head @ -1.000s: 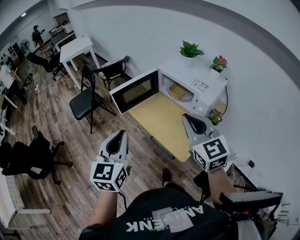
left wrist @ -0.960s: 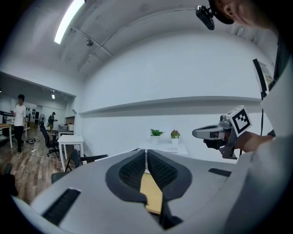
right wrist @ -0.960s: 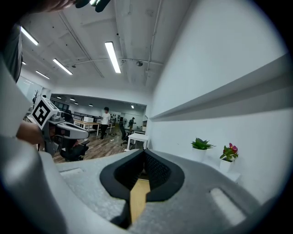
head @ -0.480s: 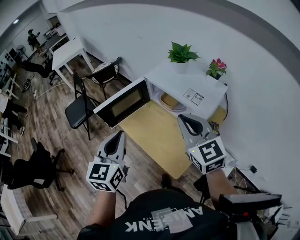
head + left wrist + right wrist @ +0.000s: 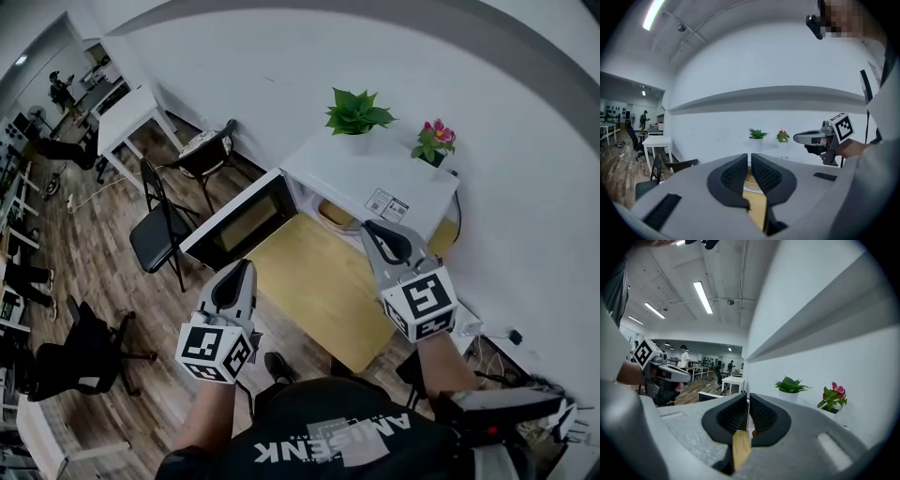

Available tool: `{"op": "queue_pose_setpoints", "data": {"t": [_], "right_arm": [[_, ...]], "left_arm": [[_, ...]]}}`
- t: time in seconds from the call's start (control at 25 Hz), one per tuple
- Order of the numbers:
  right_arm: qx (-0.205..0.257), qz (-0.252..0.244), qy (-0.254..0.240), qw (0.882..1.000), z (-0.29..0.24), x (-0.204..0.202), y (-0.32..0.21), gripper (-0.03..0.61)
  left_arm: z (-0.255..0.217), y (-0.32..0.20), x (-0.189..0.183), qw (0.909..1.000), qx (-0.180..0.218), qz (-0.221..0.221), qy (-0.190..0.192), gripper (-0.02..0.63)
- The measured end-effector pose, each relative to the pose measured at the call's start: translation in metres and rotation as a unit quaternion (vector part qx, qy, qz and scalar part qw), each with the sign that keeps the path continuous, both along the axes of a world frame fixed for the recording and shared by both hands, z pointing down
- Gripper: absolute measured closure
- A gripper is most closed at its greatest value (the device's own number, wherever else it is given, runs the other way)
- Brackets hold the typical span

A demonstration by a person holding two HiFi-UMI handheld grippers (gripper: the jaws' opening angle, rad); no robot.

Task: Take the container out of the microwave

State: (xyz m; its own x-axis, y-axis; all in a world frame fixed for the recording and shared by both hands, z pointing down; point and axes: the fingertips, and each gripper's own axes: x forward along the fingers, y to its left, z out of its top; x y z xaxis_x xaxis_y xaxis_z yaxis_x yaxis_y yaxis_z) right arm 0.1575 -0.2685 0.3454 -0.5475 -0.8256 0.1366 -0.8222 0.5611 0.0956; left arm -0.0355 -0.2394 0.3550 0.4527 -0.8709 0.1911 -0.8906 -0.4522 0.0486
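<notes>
A white microwave [image 5: 375,178] stands at the back of a wooden table [image 5: 314,277], its door [image 5: 239,220] swung open to the left. A pale round container [image 5: 334,214] sits inside the cavity, partly hidden by the top edge; in the left gripper view the container [image 5: 751,181] shows in the slit between the jaws. My left gripper [image 5: 240,272] [image 5: 750,157] hovers shut and empty in front of the door. My right gripper [image 5: 375,231] [image 5: 747,397] hangs near the microwave's front right corner; its jaws are just starting to open, nothing between them.
A green plant [image 5: 354,112] and a pink-flowered plant [image 5: 433,141] stand on top of the microwave. Black folding chairs [image 5: 159,234] sit left of the table, a white table [image 5: 131,111] farther back. The white wall runs close behind the microwave.
Both grippers and the person have moved closer to the microwave, which now sits larger and nearer in the head view. Both pairs of jaws look as closed as before.
</notes>
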Motion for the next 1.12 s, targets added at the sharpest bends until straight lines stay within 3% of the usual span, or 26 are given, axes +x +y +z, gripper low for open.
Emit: {"op": "queue_pose_setpoints", "data": {"t": [0.28,0.6,1.12], "right_arm": [[0.002,0.050,0.018,0.999,-0.001,-0.012,-0.021,0.561],[-0.003,0.105,0.048,0.993,0.005,-0.050,-0.040,0.547],[-0.035,0.087,0.082,0.992,0.052,-0.138,-0.045,0.428]], "left_arm": [[0.004,-0.035,-0.022,0.9991,0.007,0.038,0.018,0.609],[0.008,-0.071,-0.066,0.9954,-0.001,0.092,0.028,0.537],[0.039,-0.095,-0.113,0.9867,-0.026,0.158,0.026,0.469]]}}
